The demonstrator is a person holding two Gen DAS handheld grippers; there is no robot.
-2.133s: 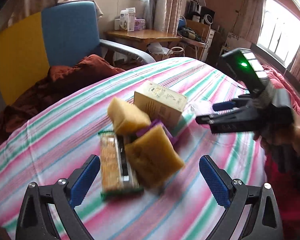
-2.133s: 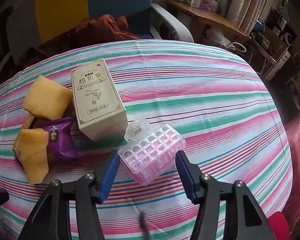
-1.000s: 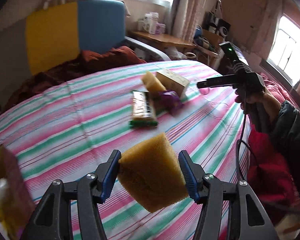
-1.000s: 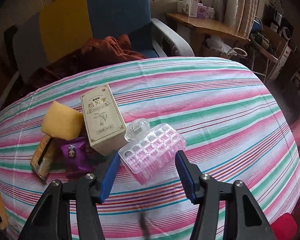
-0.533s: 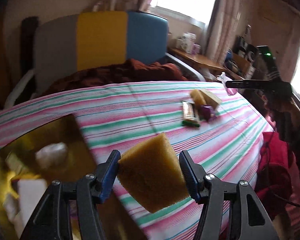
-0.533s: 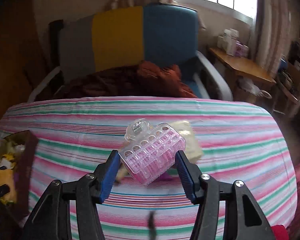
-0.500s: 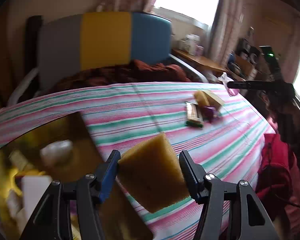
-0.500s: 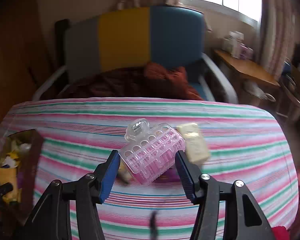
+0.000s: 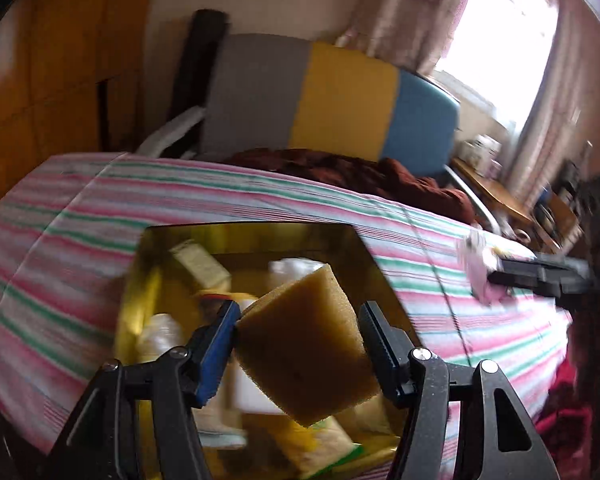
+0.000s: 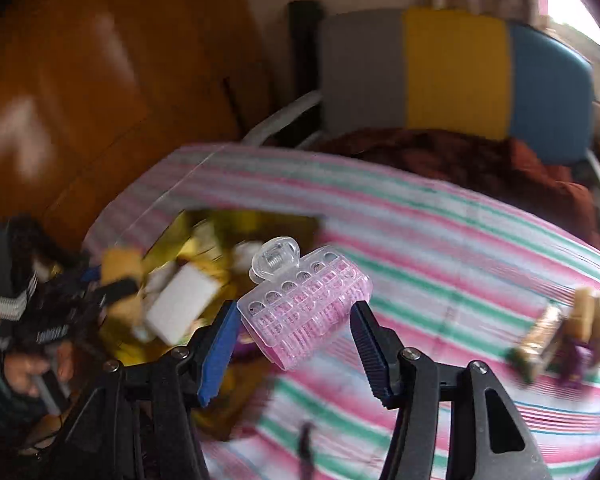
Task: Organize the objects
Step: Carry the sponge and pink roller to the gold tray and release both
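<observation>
My left gripper [image 9: 298,344] is shut on a yellow-brown sponge [image 9: 306,354] and holds it above an open golden box [image 9: 256,234] that holds several items. My right gripper [image 10: 292,328] is shut on a clear pink hair-roller clip [image 10: 304,312], held in the air to the right of the box [image 10: 172,240]. In the left wrist view the right gripper [image 9: 540,276] with the pink clip [image 9: 480,276] shows at the right. In the right wrist view the left gripper [image 10: 100,284] with the sponge [image 10: 120,266] shows at the left, over the box.
The box sits on a table with a pink, green and white striped cloth [image 9: 68,216]. A small pile of loose items [image 10: 568,332] lies far right on the cloth. A grey, yellow and blue chair [image 9: 340,96] with a brown cloth stands behind. A wooden cabinet [image 10: 100,80] is at the left.
Both grippers swung left from the pile toward the golden box. The left gripper with the sponge is now over the box; the right gripper with the clip has come close beside it.
</observation>
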